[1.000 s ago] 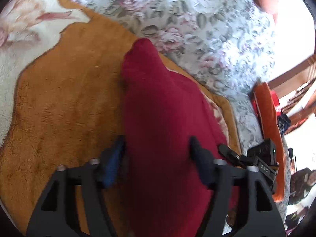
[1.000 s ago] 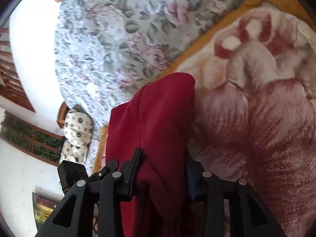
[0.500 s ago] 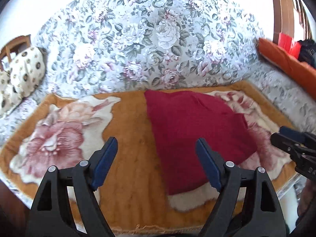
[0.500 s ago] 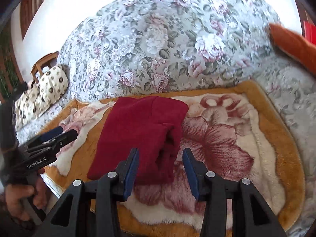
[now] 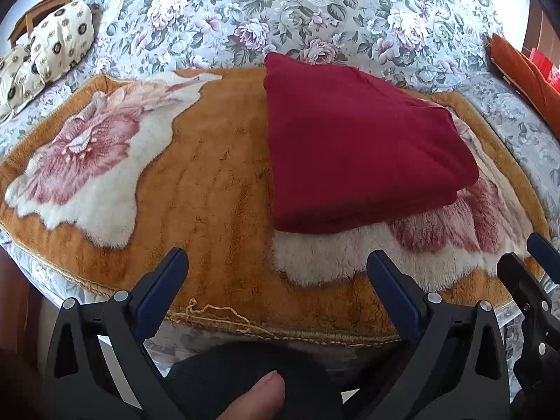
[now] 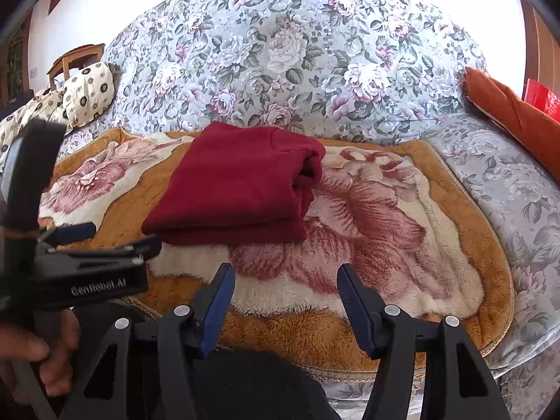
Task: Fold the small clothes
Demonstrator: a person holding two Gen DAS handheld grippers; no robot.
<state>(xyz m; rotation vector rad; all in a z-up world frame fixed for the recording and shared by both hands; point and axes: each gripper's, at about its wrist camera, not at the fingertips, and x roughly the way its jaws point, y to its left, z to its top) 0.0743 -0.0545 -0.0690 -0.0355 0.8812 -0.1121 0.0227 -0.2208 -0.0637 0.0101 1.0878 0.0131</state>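
One folded maroon knit garment (image 5: 353, 147), soft rectangular stack, plush floral blanket (image 5: 217, 182)

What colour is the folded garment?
Dark red garment, plain, no pattern; clearest in the left wrist view.

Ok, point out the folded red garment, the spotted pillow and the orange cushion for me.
red garment (image 6: 238, 189), right wrist view, middle of its top layer.
spotted pillow (image 5: 59, 40), left wrist view, centre of its face.
orange cushion (image 6: 518, 112), right wrist view, its upper side.
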